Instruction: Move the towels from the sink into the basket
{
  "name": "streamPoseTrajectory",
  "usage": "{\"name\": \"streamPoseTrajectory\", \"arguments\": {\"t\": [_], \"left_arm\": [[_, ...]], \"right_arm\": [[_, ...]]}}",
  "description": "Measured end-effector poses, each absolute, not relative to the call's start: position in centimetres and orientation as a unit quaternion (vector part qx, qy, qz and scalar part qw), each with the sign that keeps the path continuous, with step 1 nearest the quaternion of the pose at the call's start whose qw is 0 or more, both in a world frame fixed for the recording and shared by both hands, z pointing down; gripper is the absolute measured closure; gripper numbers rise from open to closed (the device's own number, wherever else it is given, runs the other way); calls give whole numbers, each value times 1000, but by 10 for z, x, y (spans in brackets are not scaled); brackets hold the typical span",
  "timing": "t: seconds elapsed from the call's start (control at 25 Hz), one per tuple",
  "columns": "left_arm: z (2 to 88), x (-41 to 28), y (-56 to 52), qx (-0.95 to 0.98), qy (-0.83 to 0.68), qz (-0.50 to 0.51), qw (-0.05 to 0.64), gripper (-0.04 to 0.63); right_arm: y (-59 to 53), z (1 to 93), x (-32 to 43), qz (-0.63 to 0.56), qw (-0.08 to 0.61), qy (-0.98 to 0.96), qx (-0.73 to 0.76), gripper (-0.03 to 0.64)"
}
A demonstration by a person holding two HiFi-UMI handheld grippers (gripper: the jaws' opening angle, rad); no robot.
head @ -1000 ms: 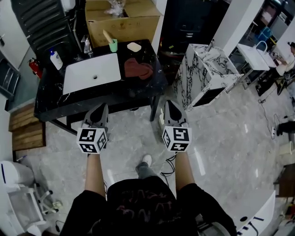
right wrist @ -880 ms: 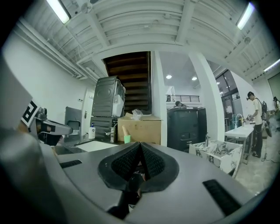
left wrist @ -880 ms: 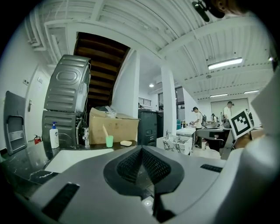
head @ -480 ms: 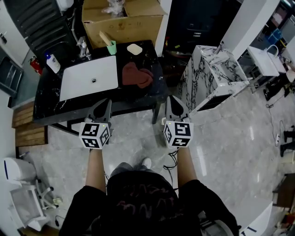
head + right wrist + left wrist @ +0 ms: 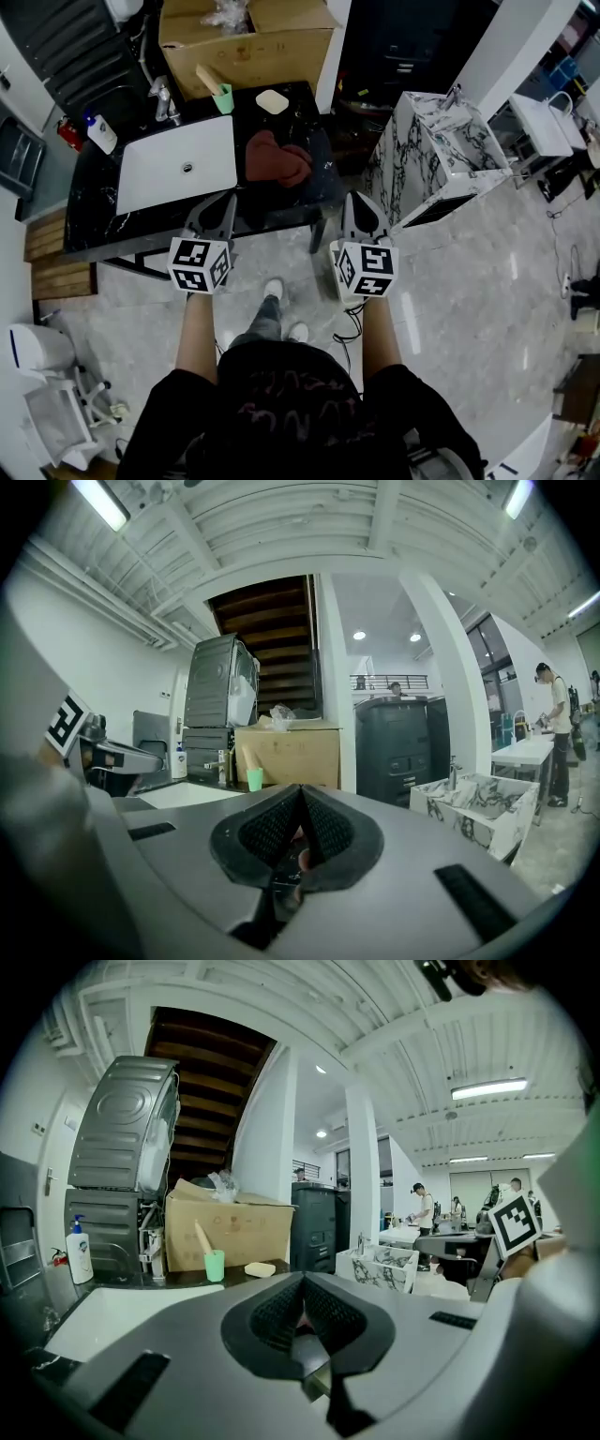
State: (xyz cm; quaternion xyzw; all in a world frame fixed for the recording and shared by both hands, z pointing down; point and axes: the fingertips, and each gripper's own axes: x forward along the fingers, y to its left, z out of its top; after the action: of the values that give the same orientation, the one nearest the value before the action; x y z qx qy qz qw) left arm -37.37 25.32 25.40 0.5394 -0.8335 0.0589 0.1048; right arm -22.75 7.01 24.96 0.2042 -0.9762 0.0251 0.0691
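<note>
Head view: person stands on a grey tiled floor [image 5: 469, 281], facing a black counter [image 5: 89, 216] at 12 o'clock. The left gripper [image 5: 224, 200] and right gripper [image 5: 354, 201] are held out side by side, well apart, with their tips at the counter's near edge.

Left gripper view: pads pressed together tip to tip, nothing between them. Right gripper view: same, pads closed on each other, nothing clamped. A small reddish patch shows through the gap behind the pads; can't tell what it is.

Task item: one dark red towel [image 5: 277, 157], crumpled, lies on the counter top just beside the white sink [image 5: 155, 183], at the sink's 3 o'clock. It sits outside the sink. From the grippers it's at 12 o'clock, roughly between the two, near but not touching either.

Other items on the counter:
- faucet [image 5: 163, 97] at the sink's 12 o'clock
- soap bottle [image 5: 100, 134] at the sink's 10 o'clock
- green cup [image 5: 223, 97] with a stick in it, at the sink's 1 o'clock
- pale soap bar [image 5: 272, 100] at the towel's 12 o'clock

A cardboard box [image 5: 248, 47] stands behind the counter. A marble-pattern cabinet [image 5: 436, 155] stands at the towel's 3 o'clock, well apart.
</note>
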Motion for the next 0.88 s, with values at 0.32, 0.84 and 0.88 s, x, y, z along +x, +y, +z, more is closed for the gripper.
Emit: {"name": "streamPoseTrajectory", "arguments": {"t": [0.32, 0.84, 0.88], "left_arm": [[274, -416, 208, 563, -815, 59, 123, 582], [344, -475, 116, 614, -754, 124, 196, 316], [350, -479, 109, 617, -750, 130, 201, 311]], "right_arm": [[38, 261, -267, 30, 80, -971, 224, 601], [-4, 297, -314, 44, 115, -961, 247, 601], [-8, 300, -316, 45, 118, -960, 251, 601]]}}
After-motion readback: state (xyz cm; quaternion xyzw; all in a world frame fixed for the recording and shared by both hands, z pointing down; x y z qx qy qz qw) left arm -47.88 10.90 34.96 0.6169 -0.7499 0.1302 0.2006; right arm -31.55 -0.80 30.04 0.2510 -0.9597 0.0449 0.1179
